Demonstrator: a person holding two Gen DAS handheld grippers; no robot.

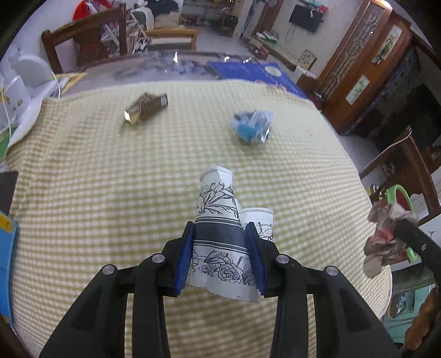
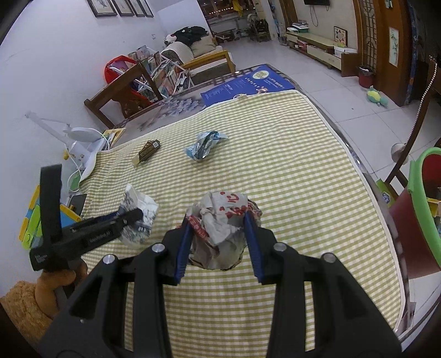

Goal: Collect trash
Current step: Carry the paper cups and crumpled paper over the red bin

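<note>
Left gripper (image 1: pixel 219 247): clamped on crushed paper cup (image 1: pixel 217 217), light, crumples; hold mid-body.
Right gripper (image 2: pixel 217 236): clamped on soft, crumpled wrapper (image 2: pixel 220 220), frame centre.

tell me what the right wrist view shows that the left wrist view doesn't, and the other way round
Only the right wrist view: the person's left hand in a fuzzy tan sleeve, holding the left tongs seen from the side, and framed pictures on the wall.

Only the left wrist view: the floral print on the crushed paper cup, close up between the blue pads.

Both: the checked tablecloth, the brown wrapper, the blue wrapper, the crumpled red-printed paper in the right tongs, and the green-rimmed bin.
</note>
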